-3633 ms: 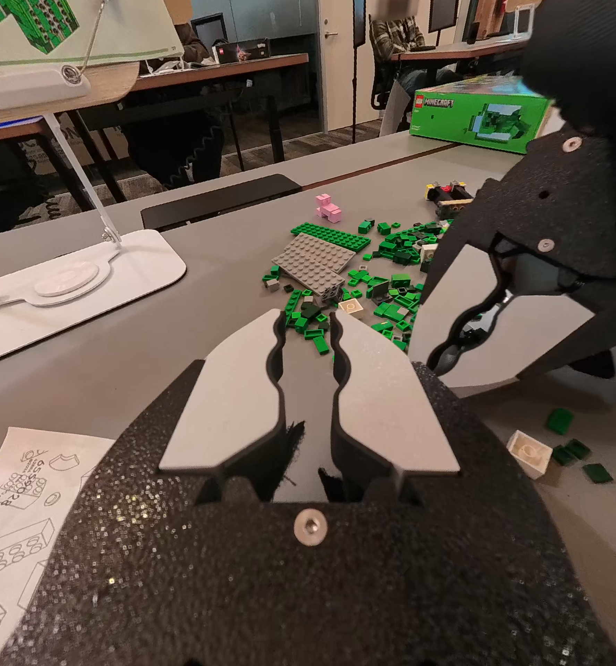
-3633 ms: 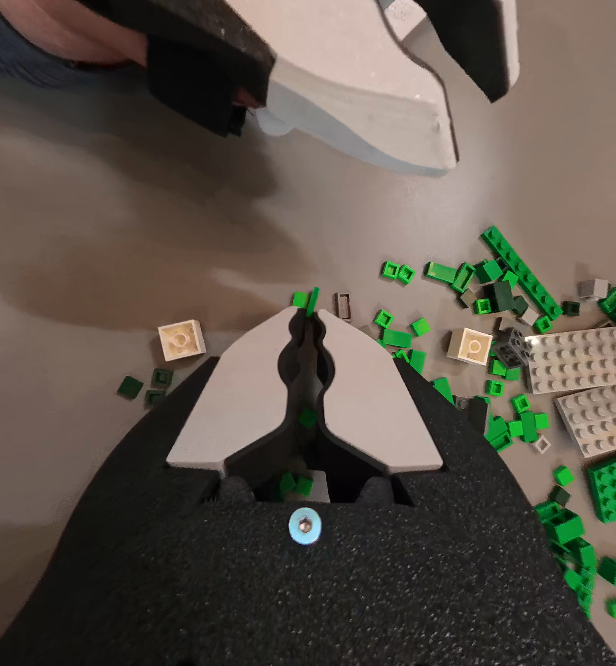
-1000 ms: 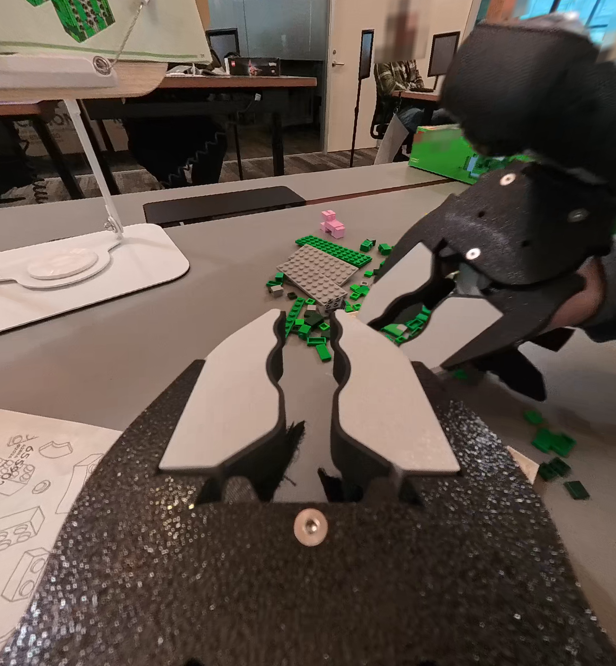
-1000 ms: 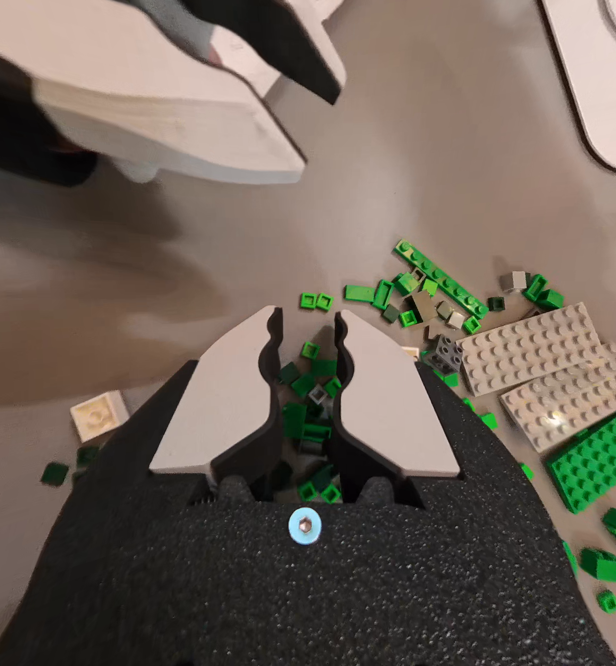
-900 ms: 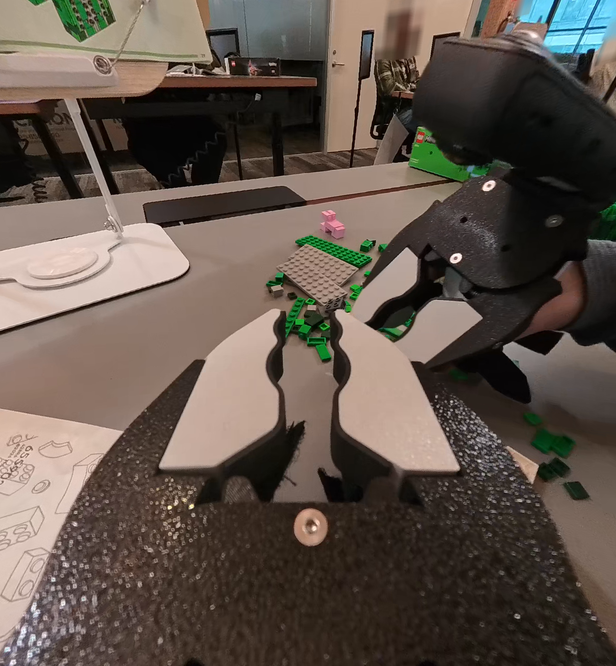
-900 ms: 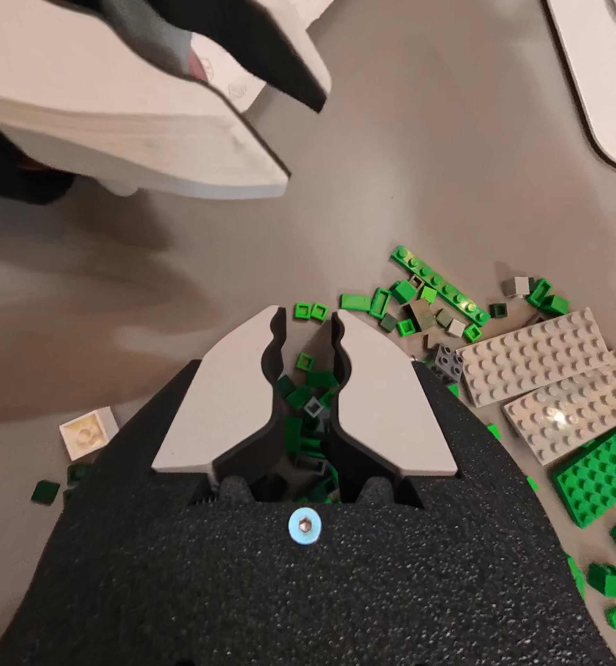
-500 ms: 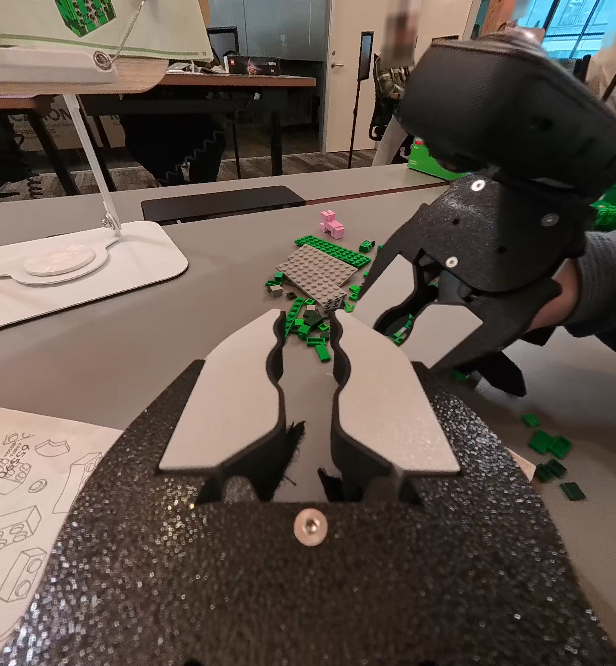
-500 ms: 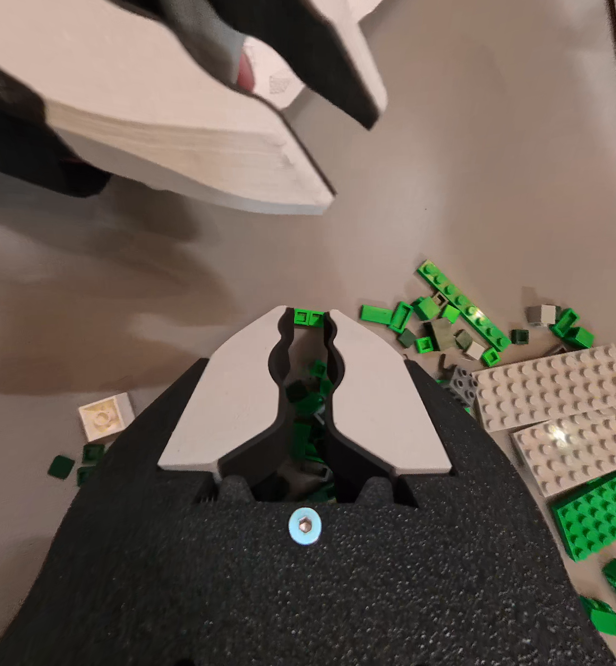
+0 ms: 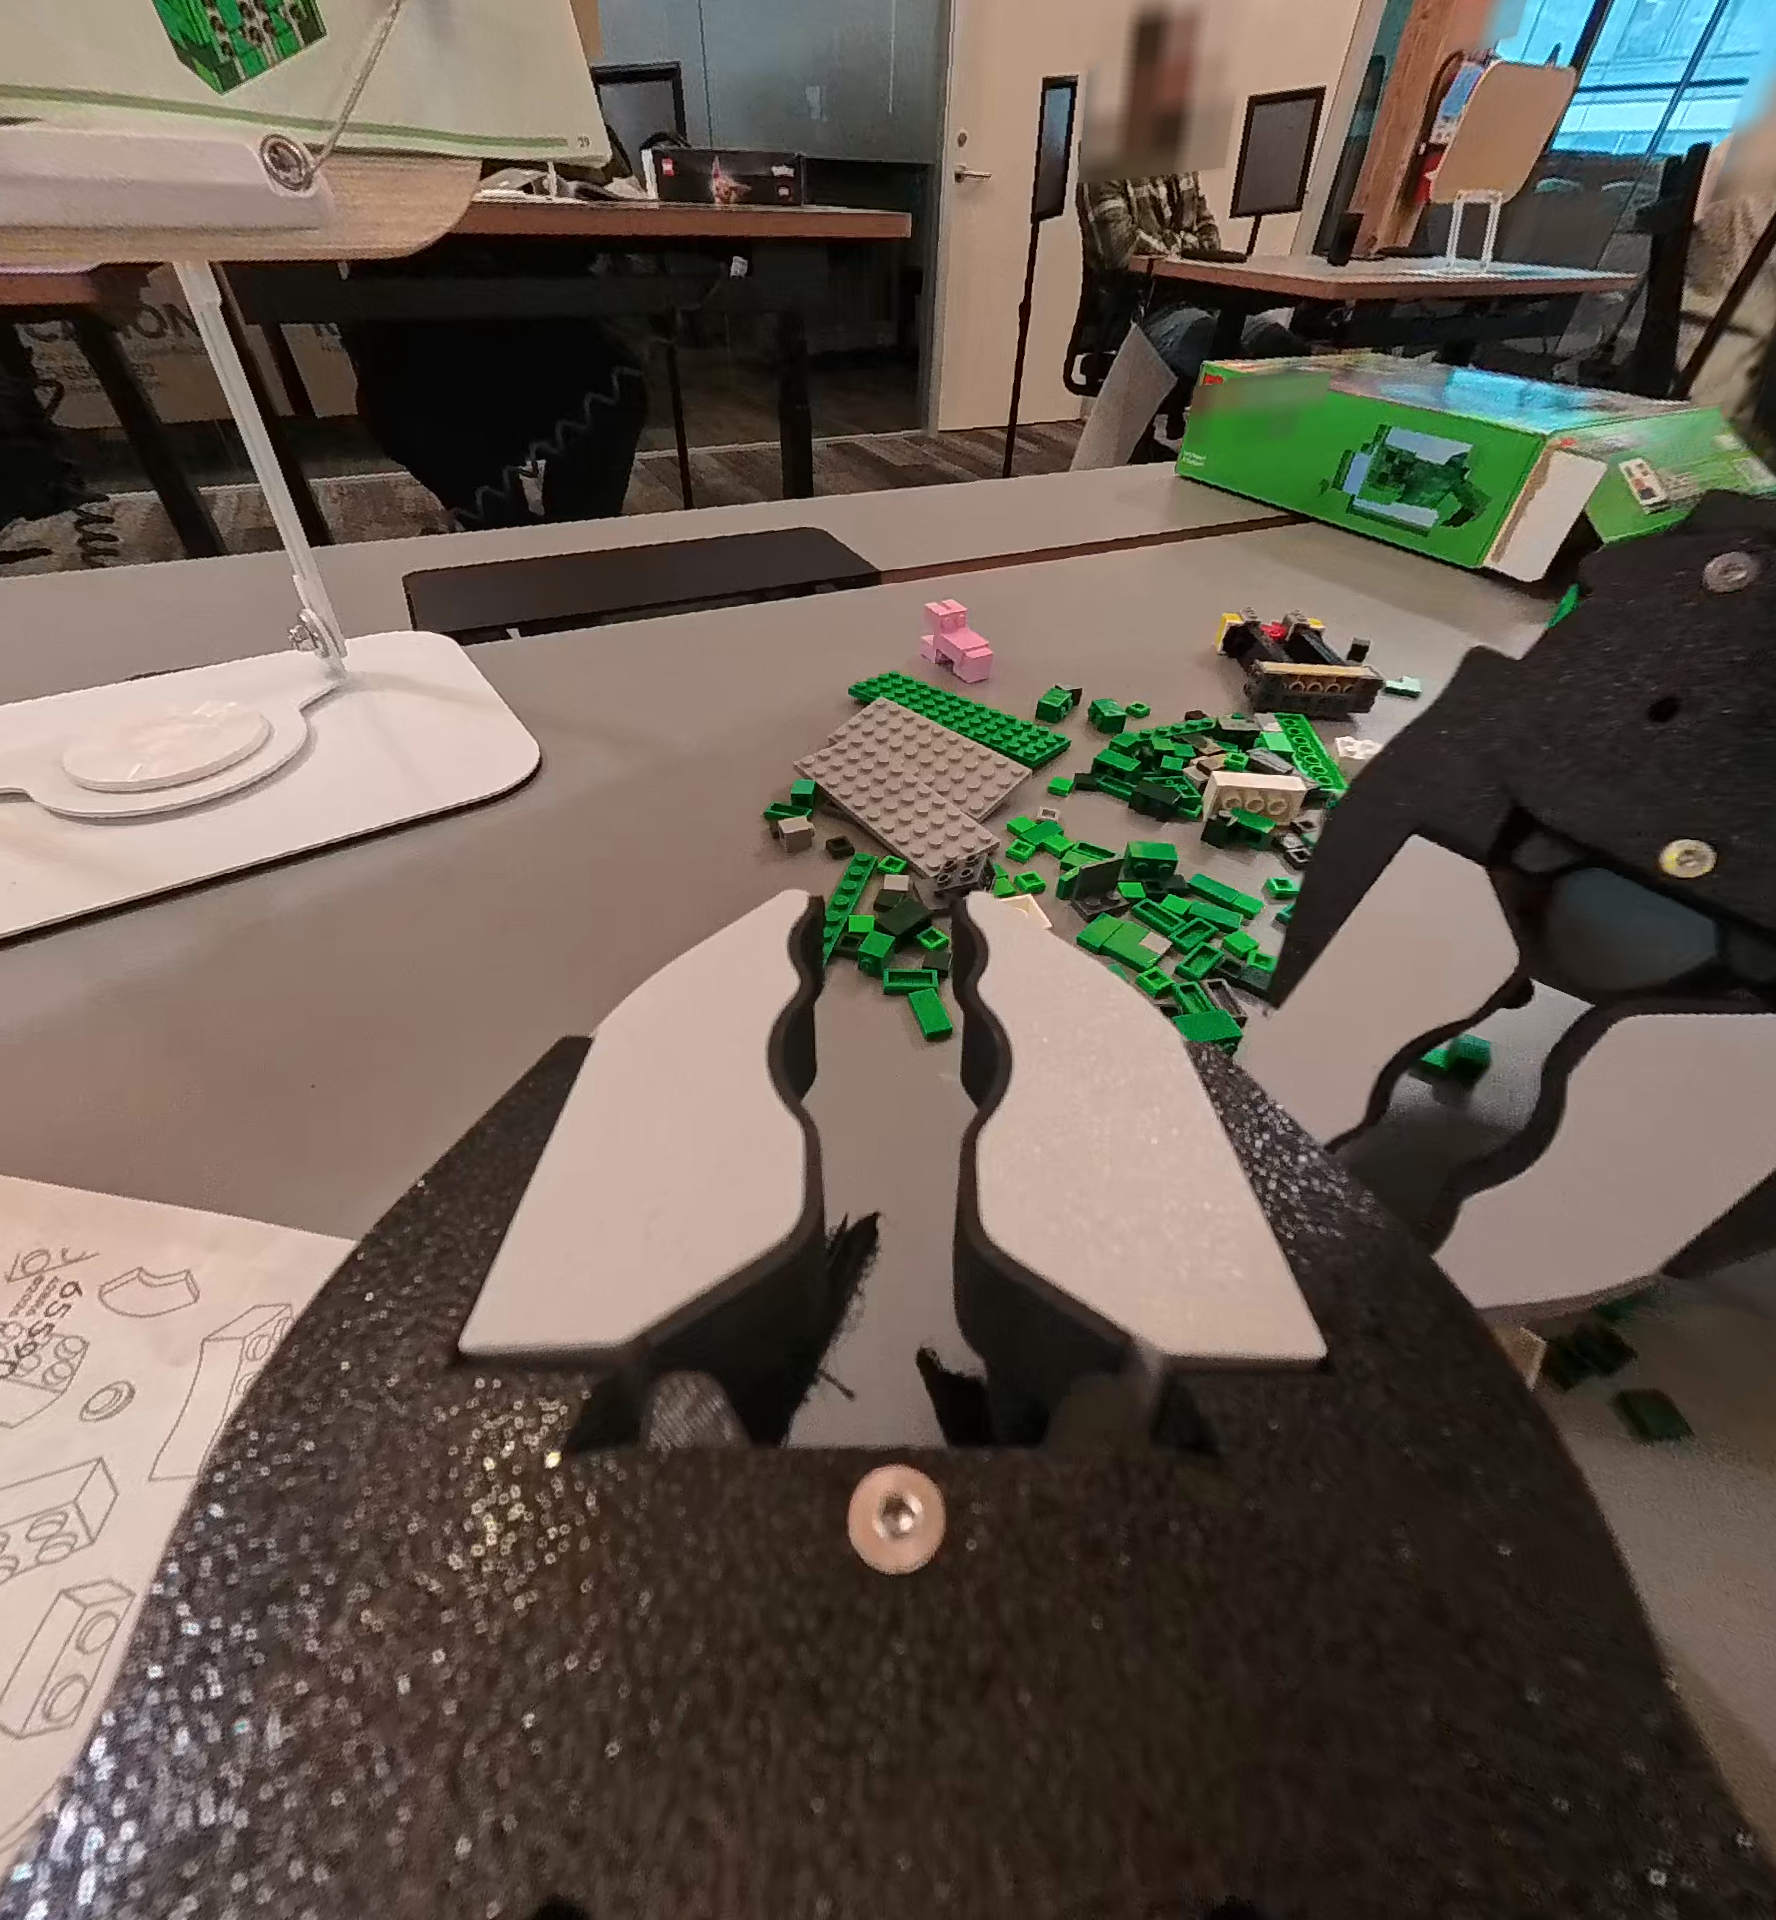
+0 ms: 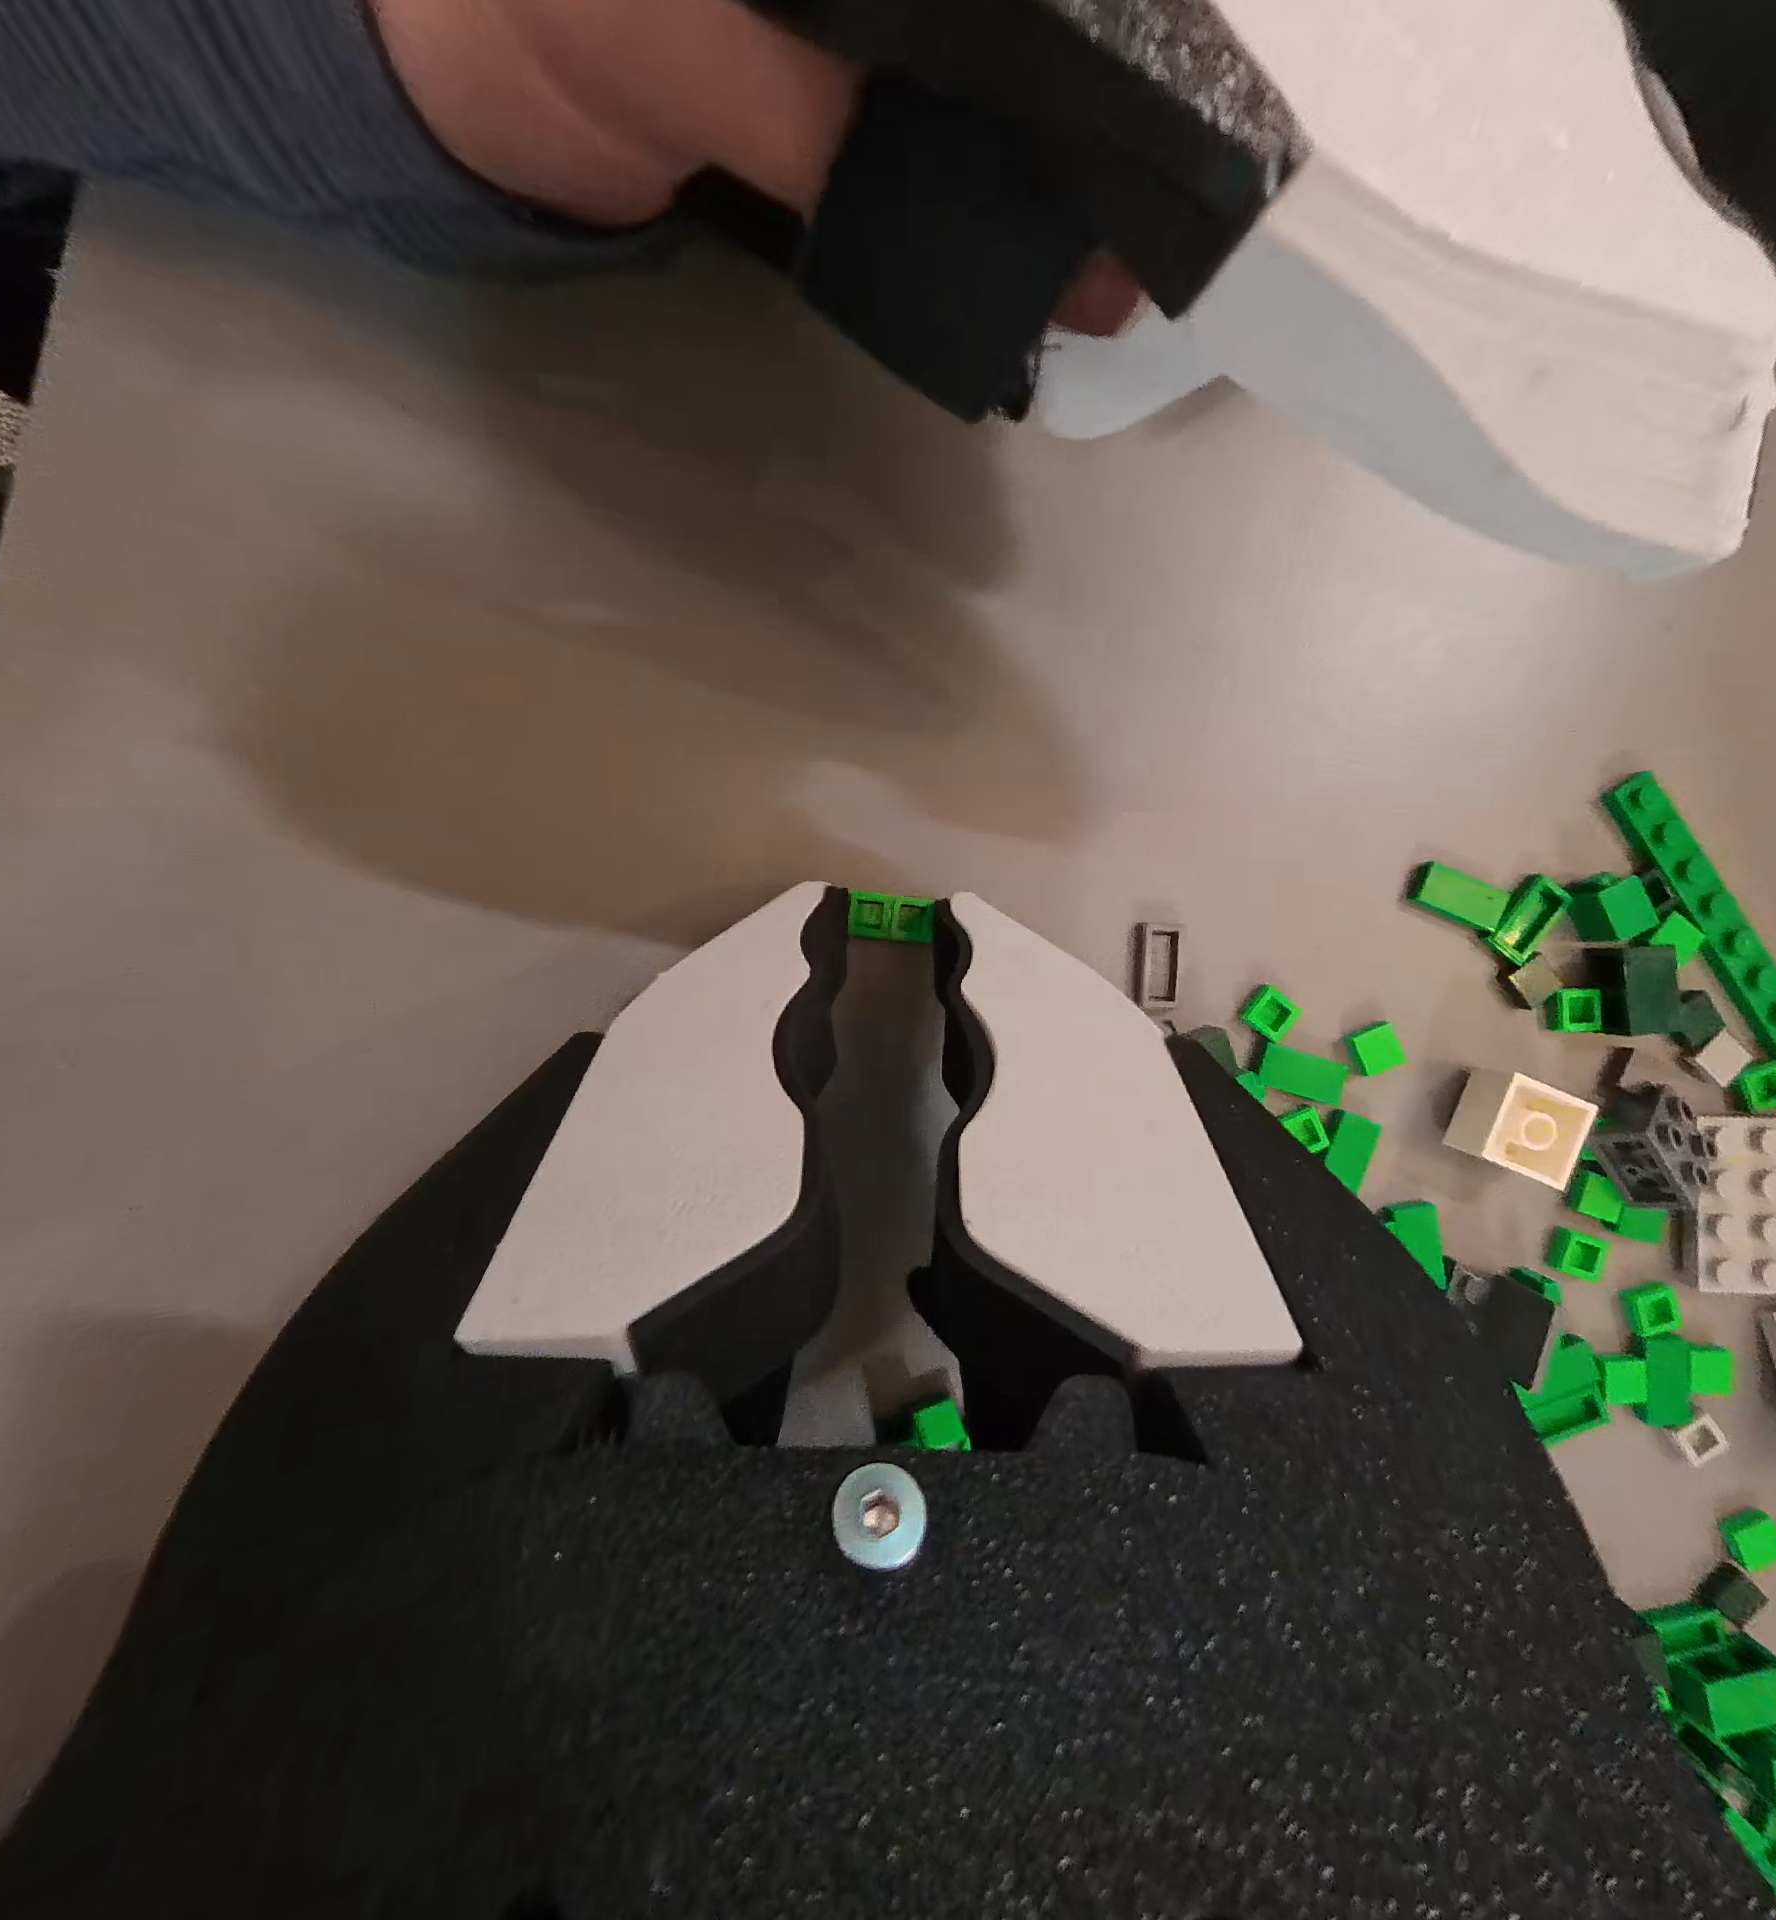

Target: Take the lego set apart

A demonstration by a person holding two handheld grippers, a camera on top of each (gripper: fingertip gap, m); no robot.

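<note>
lego pair of joined small green pieces [image 10: 891, 917] sits pinched at the right gripper [image 10: 889, 914] tips, twelve o'clock, lifted clear for splitting; left gripper [image 9: 886, 920] released, waiting beside it.

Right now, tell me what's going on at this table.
A person holds a gripper in each hand and is taking a lego set apart. The right gripper pinches a small green two-stud piece at its fingertips, above the grey table. The left gripper is open and empty, pointed at the pile of loose green bricks beside the grey plates. A small black assembly beyond the pile looks not yet taken apart.
</note>
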